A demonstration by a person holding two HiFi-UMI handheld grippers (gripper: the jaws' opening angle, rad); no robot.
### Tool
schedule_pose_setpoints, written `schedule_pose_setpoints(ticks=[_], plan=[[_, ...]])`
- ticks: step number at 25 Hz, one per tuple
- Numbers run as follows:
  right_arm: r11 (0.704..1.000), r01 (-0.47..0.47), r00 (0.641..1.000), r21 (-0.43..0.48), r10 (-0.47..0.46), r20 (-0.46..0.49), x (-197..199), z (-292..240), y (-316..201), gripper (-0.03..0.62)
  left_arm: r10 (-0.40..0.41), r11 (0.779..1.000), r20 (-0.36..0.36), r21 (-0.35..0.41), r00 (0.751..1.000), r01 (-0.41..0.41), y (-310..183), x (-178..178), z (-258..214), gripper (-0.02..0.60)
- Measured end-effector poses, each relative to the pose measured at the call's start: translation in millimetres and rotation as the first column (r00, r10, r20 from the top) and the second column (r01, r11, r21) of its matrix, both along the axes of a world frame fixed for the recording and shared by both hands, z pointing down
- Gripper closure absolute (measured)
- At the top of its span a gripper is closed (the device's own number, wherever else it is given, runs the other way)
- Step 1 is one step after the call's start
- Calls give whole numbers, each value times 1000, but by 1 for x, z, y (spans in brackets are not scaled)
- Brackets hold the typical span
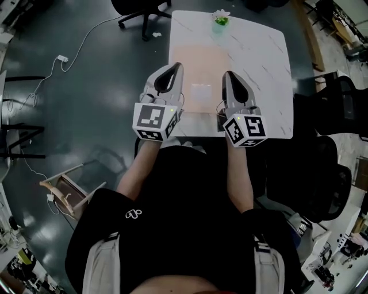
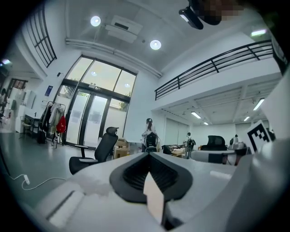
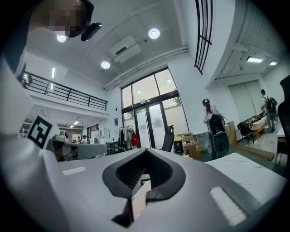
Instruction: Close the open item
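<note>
Room: large open hall with a dark floor [image 1: 86, 115], tall glazed doors [image 2: 90, 113] and a railed mezzanine [image 2: 217, 63]; people stand far off in both gripper views.

1. Desk [image 1: 270, 69]: white, marble-patterned, with a pale peach mat [image 1: 198, 60] laid on its near half.
2. Small white item [image 1: 201, 92]: square, lying flat on the mat towards the desk's near edge. In the head view it sits between the two gripper tips. It is too small to tell whether it is open or closed, and nothing touches it.
3. Flower pot [image 1: 221, 19]: green with a white bloom, at the far edge of the desk, well apart from the item.
4. Left hand-held gripper [image 1: 176, 66] [image 2: 147, 155]: raised over the desk's near-left corner and aimed out into the room. Its jaws are clenched tip to tip with nothing between them.
5. Right hand-held gripper [image 1: 228, 74] [image 3: 146, 150]: raised over the desk's near edge, likewise clenched and empty.
6. Office chair [image 1: 144, 11]: black, on the floor beyond the desk's far-left corner.
7. Cable [image 1: 86, 40]: white, trailing across the floor to the left.
8. Wooden stool [image 1: 66, 189]: tipped over on the floor at the left.
</note>
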State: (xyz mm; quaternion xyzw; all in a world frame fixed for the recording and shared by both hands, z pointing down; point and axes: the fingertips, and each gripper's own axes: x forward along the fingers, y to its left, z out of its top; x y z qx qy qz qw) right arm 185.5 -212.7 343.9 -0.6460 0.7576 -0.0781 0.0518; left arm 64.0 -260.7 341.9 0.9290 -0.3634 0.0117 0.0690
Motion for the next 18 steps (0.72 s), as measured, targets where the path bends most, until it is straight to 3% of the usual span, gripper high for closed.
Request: schedule_pose_setpoints(ticks=[9, 18], plan=[[999, -28, 999, 25, 29, -34, 17, -10, 12, 599, -13, 1000, 10, 1, 1000, 13, 6, 1, 0, 583], [1000, 1, 998, 19, 0, -58, 10, -12, 6, 599, -7, 1000, 22, -12, 1000, 8, 8, 8, 7, 583]])
